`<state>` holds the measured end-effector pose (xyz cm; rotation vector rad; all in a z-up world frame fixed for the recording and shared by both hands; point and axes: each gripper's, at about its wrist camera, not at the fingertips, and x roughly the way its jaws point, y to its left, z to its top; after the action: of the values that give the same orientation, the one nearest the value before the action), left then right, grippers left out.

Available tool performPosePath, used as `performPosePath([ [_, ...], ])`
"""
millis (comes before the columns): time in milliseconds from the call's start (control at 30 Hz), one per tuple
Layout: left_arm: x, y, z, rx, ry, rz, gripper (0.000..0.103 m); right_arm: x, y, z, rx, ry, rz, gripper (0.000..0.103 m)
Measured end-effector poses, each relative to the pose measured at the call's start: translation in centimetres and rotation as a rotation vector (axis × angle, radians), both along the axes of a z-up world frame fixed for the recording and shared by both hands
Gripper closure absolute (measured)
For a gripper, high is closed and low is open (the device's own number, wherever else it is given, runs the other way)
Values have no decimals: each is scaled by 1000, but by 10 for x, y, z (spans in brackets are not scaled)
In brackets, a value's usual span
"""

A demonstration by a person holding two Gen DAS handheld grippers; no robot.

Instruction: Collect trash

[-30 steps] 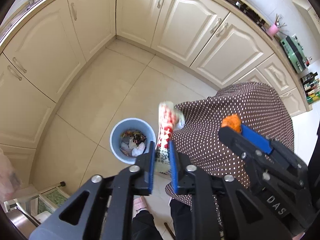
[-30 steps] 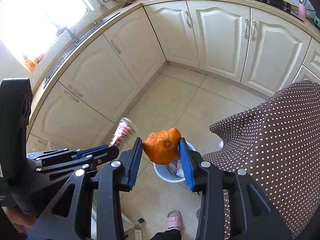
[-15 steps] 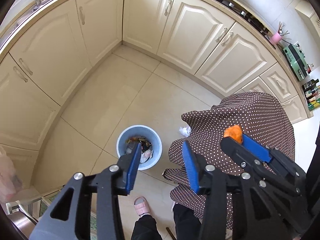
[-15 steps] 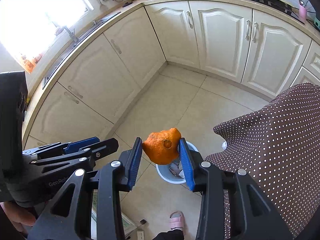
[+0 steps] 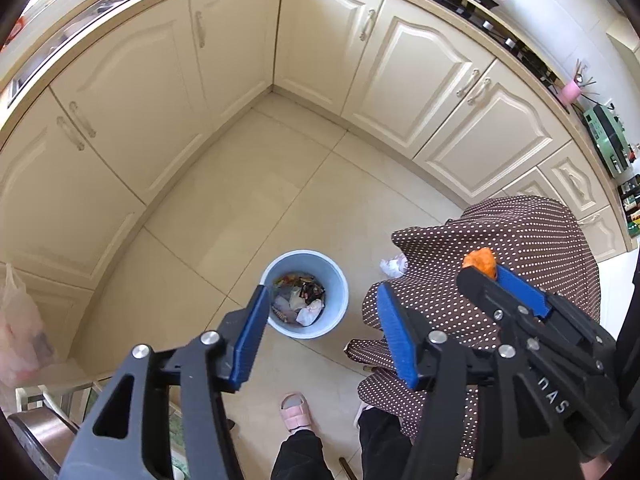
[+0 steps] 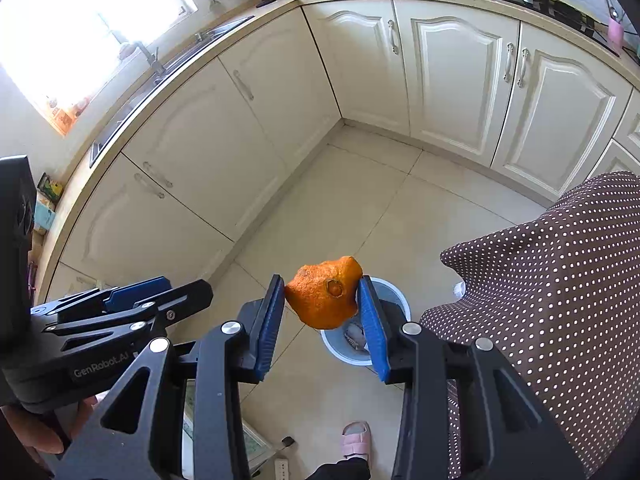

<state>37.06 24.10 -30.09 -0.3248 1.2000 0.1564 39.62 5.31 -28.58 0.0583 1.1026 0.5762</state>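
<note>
A light blue trash bin (image 5: 305, 294) stands on the tiled floor with wrappers and crumpled paper inside; it also shows in the right wrist view (image 6: 394, 308), partly hidden by the peel. My left gripper (image 5: 322, 300) is open and empty, high above the bin. My right gripper (image 6: 322, 292) is shut on a piece of orange peel (image 6: 324, 296), held above the bin; the peel's tip shows in the left wrist view (image 5: 480, 262). A crumpled white paper (image 5: 394, 265) lies on the floor by the cloth edge.
A table with a brown polka-dot cloth (image 5: 520, 248) stands right of the bin. Cream cabinets (image 5: 200, 80) line the back and left. My feet in pink slippers (image 5: 294, 412) stand near the bin. A plastic bag (image 5: 20, 328) hangs at the left.
The left gripper opened and the red-and-white wrapper it held is gone from its jaws. The left gripper then spread wider. The right gripper kept hold of the orange peel and barely moved.
</note>
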Motion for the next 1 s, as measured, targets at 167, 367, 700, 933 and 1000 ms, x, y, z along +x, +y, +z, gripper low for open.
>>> performPosePath([
  [167,-8,7,0,9,8,14,45,1,6,0,4,-10,4,65],
  [367,-14,5,8,44,1,11,41,0,8,5,-11,-42,-19,61],
  [700,-26,-19,42,101,-65,-7,35,-22,-29,31,-8,-89,-79,58],
  [933,-43,-70,90,179,-173,-54,35,-49,-83,75,-17,-184,-123,54],
  [1000,-49,-87,106,195,-201,-66,33,-59,-106,91,-17,-223,-140,52],
])
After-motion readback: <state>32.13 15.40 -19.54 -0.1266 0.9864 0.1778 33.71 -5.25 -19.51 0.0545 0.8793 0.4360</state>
